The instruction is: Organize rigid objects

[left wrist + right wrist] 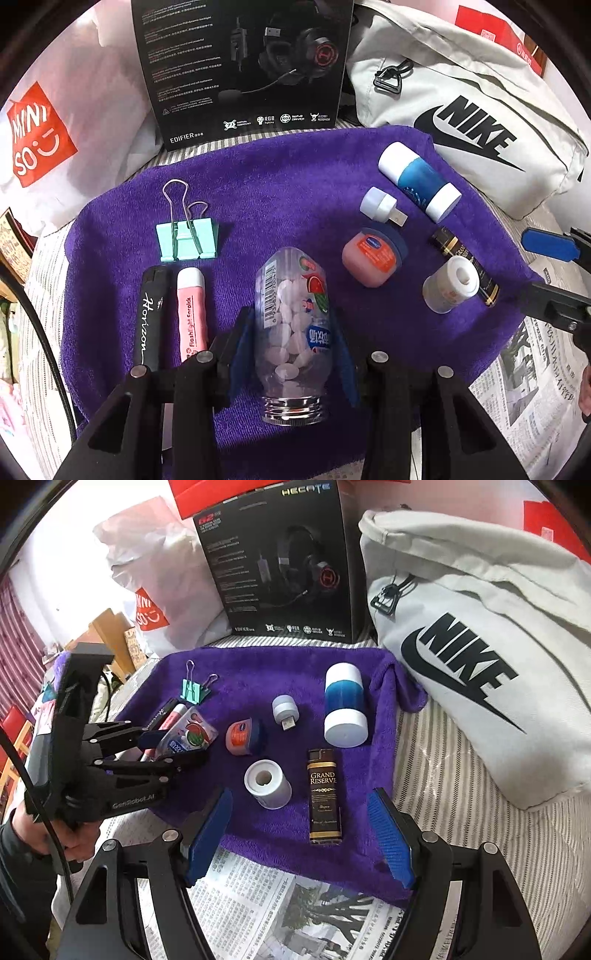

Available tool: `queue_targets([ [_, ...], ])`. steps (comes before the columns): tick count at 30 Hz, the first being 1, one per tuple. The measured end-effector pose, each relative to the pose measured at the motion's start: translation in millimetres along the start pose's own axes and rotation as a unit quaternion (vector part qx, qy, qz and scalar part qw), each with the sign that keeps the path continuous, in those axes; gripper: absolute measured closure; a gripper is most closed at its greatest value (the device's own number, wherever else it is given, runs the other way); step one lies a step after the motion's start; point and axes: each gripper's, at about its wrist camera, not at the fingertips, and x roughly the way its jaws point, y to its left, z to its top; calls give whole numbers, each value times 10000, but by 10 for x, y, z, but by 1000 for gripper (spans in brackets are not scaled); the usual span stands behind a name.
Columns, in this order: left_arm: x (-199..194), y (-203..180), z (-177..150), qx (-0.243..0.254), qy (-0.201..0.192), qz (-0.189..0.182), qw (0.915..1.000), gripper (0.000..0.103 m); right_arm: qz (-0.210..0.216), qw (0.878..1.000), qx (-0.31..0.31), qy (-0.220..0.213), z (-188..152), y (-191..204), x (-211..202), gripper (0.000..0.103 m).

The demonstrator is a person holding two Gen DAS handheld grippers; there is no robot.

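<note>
Clear candy bottle (293, 332) — white tablets inside — lies capless on purple towel (295, 192).

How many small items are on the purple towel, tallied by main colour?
Black: 2, the Horizon stick and the Grand Reserve lighter
Pink or orange: 2
White: 3
Teal: 1
Clear: 1, the candy bottle in the left gripper
Total: 9

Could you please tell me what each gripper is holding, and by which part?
The left gripper grips the clear candy bottle across its body; the right gripper holds nothing.

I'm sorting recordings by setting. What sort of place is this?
Probably a home room, perhaps a bed: a purple towel over striped bedding, with a shopping bag and Nike bag behind.
</note>
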Motion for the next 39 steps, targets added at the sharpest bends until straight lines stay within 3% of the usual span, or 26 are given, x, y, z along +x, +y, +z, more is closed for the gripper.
queue_targets([
  [2,-2,1,-7,-24,25,-41,10000,61,22,10000,5,52,-2,11,56,28],
  [4,-16,-3,-30,-31,55,-181,9998,48,25,9999,9,109,-27,3,99,28],
  [8,-31,-48,-85,43,87,-182,9998,43,61,9999,-27,98,-58,16,118,28],
  [12,-51,-73,-130,-45,150,-344,9993,31,79,9998,-36,153,-70,34,161,28],
  [18,-166,-48,-184,-284,236,-545,9978,29,145,9998,15,119,-94,42,151,28],
  [22,-374,-100,-232,-133,137,-331,9993,13,258,9993,247,70,-100,41,8,22],
  [24,-493,-115,-265,-141,107,-343,9993,10,279,9991,310,79,-103,71,-78,17],
  [28,-763,-158,-359,-151,-8,-276,9995,1,-64,9994,333,-54,-143,201,-337,10],
  [32,-1029,-180,-507,-287,-63,-124,9995,0,-93,9980,552,-309,-254,279,-639,1],
  [39,-1492,-259,-783,-415,-348,228,9983,0,-382,9938,1039,-91,-527,336,-919,0],
])
